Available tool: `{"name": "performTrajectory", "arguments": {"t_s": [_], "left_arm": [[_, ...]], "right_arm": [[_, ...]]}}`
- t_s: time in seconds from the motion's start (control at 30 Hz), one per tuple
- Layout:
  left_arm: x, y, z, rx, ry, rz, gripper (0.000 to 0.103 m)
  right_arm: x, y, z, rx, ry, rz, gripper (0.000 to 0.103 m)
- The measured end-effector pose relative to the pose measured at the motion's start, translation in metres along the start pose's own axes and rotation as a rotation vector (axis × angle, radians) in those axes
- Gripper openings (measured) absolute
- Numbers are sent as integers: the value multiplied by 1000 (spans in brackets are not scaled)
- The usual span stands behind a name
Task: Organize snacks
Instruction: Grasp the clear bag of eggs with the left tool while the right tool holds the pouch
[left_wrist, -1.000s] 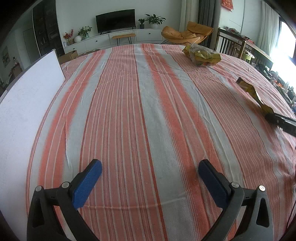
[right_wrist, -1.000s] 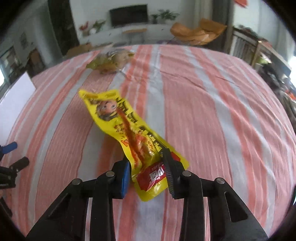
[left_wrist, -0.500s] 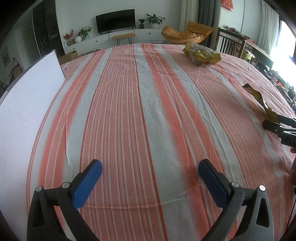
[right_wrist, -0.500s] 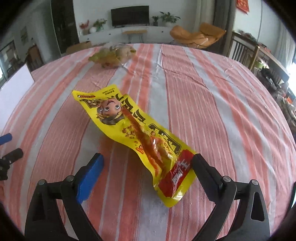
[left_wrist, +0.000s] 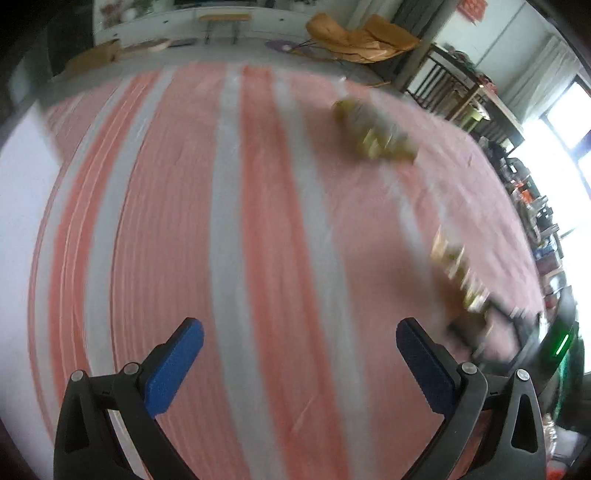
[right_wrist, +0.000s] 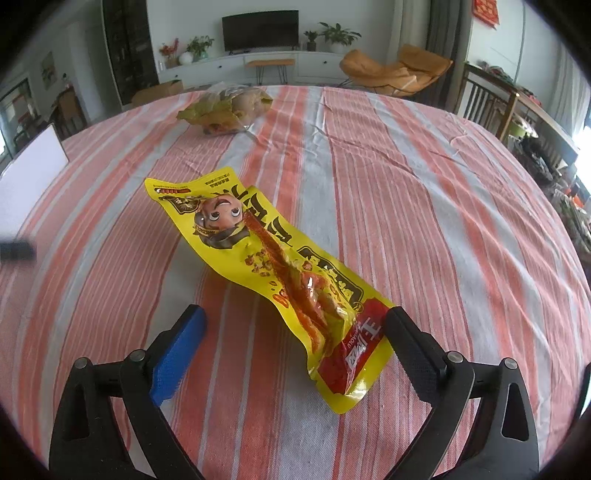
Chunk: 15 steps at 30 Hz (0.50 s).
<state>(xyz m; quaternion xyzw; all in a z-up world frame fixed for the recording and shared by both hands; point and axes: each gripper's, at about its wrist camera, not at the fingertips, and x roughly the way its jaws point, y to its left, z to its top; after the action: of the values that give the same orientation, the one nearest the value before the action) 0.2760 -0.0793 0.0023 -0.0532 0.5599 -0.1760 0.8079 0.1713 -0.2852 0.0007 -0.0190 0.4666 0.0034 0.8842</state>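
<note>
The right gripper (right_wrist: 293, 334) hangs low over the tabletop (right_wrist: 424, 206), which is covered in a cloth of orange and grey stripes. Its fingers (right_wrist: 181, 349) stand wide apart and are opening; the near end of the yellow packet (right_wrist: 273, 273) lies between them, and the pads do not press on it.

The yellow packet is long and narrow and lies flat on the cloth, running from between the right gripper's fingers up and to the left. Its near end is red with white lettering. A clear strip down the middle shows reddish-orange sticks inside. Past that strip is a cartoon face with big eyes and dark hair, and black characters run along the edges. The film is glossy and a little wrinkled.

Beyond the far end of the yellow packet, well apart from it, a clear bag (right_wrist: 229, 110) of yellowish snacks sits near the far edge of the tabletop. Left of the yellow packet a white board (right_wrist: 26, 177) stands at the tabletop's left edge.

The left wrist view is blurred. The left gripper (left_wrist: 299, 350) has its fingers (left_wrist: 177, 363) wide apart with only striped cloth between them. To its right, the yellow packet (left_wrist: 456, 266) shows as a smear.
</note>
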Motion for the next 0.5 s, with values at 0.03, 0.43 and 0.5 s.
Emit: {"name": "performTrajectory", "arguments": {"t_s": [0.03, 0.43, 0.5], "left_arm": [[-4, -13, 26, 28, -20, -24, 103], [84, -143, 166, 292, -14, 131, 103], [97, -143, 172, 259, -20, 182, 103]], "right_arm": [[0, -1, 0, 0, 1, 0, 100], [1, 0, 1, 0, 3, -1, 100], [1, 0, 1, 0, 3, -1, 100]]}}
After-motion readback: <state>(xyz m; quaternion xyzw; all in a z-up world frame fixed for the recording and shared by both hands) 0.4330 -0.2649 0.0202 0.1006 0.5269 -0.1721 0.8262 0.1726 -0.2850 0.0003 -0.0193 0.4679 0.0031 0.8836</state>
